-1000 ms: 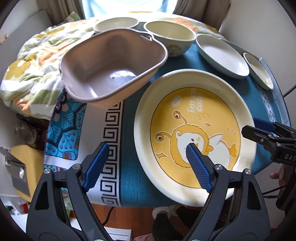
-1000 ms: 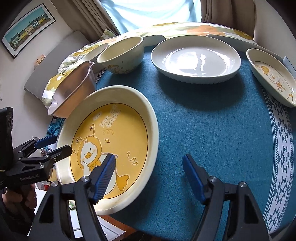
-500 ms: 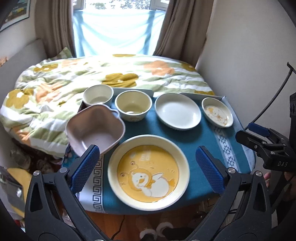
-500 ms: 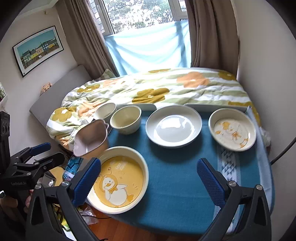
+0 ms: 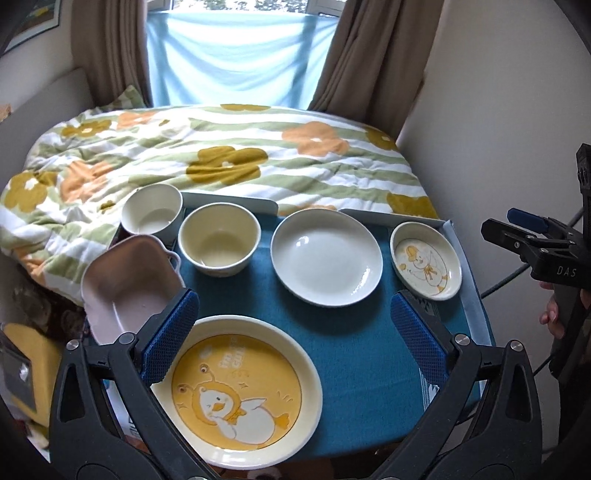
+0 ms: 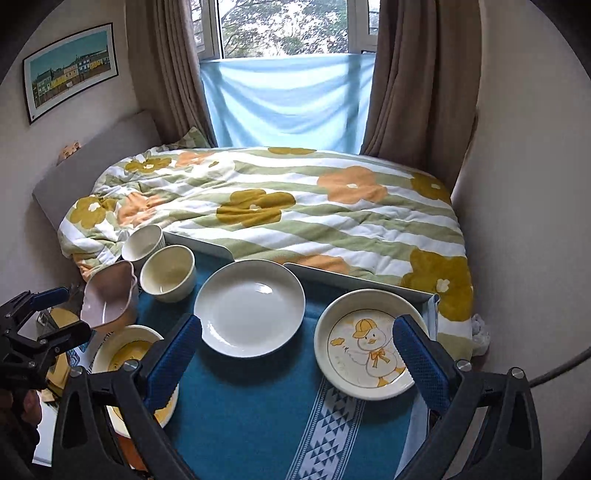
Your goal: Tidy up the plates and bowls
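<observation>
On the blue cloth [image 5: 354, 354] sit a large yellow duck plate [image 5: 236, 398] at the front left, a plain white plate [image 5: 327, 258], a small duck plate [image 5: 426, 260] at the right, a cream bowl [image 5: 218, 243], a white bowl [image 5: 152, 214] and a pink square bowl [image 5: 129, 284]. My left gripper [image 5: 295, 339] is open and empty, held above the large duck plate. My right gripper [image 6: 301, 354] is open and empty, above the cloth between the white plate [image 6: 250, 308] and the small duck plate [image 6: 369, 343]. The cream bowl [image 6: 168, 273] and pink bowl [image 6: 109, 301] show at its left.
A bed with a flowered quilt [image 6: 280, 206] lies right behind the table. Curtains and a window [image 6: 288, 26] are at the back, walls on both sides. The table's front edge is close below both grippers.
Both grippers have pulled up and back from the table, so all the dishes and the bed now show. Both jaws have opened wider. No dish has moved.
</observation>
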Tool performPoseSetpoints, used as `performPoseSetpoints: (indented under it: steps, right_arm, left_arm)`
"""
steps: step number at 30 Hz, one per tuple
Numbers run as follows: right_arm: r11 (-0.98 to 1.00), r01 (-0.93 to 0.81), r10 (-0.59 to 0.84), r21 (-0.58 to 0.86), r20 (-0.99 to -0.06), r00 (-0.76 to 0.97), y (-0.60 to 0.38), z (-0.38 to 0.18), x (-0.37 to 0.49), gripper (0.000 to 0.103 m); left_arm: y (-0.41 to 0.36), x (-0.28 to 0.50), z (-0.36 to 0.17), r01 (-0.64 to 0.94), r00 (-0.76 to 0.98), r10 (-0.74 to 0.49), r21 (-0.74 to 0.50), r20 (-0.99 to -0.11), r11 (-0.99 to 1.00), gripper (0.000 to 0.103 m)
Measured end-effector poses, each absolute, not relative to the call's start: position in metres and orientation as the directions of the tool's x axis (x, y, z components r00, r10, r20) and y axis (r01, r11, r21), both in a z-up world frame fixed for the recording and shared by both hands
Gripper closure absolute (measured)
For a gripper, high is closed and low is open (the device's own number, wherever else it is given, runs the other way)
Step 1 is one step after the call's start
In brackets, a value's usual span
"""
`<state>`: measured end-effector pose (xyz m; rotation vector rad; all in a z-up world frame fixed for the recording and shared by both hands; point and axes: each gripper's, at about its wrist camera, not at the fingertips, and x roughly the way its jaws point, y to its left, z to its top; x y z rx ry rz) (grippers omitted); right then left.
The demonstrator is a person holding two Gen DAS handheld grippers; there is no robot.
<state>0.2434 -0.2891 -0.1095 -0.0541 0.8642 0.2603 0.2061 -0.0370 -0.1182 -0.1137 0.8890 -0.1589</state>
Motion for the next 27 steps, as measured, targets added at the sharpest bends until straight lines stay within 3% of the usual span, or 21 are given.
performPoseSetpoints:
  steps: [11,14,17,20,25,27]
  right_arm:
    - [0.857,-0.441,0.439,0.267,-0.826,0.352,-0.313,-0.199,0.352,0.001]
    - [0.827,-0.475,0.464,0.302,-0.843,0.272,-0.307,-0.224,0.372,0.014]
    - [0.809,-0.485,0.476,0.331,-0.853,0.212,-0.301,-0.247,0.386,0.015]
    - [0.79,-0.489,0.499,0.37,-0.852,0.161,-0.298,-0.266,0.397,0.029]
    - [0.755,-0.527,0.51,0.389,-0.855,0.099,-0.288,-0.285,0.408,0.041]
    - [0.742,-0.546,0.51,0.388,-0.856,0.085,-0.285,-0.289,0.409,0.051]
  left_arm:
    - [-0.059,0.274,-0.2,-0.157,0.514,-0.194,-0.314,-0.836,0.936,0.001]
    - [-0.06,0.287,-0.222,-0.196,0.482,-0.19,-0.317,-0.855,0.928,0.004]
    - [-0.061,0.299,-0.245,-0.224,0.445,-0.187,-0.311,-0.876,0.924,0.005]
    - [-0.062,0.31,-0.264,-0.245,0.416,-0.184,-0.305,-0.891,0.92,0.008]
    - [-0.064,0.323,-0.284,-0.265,0.382,-0.18,-0.294,-0.906,0.918,0.03]
    - [-0.065,0.326,-0.29,-0.27,0.371,-0.181,-0.292,-0.911,0.918,0.039]
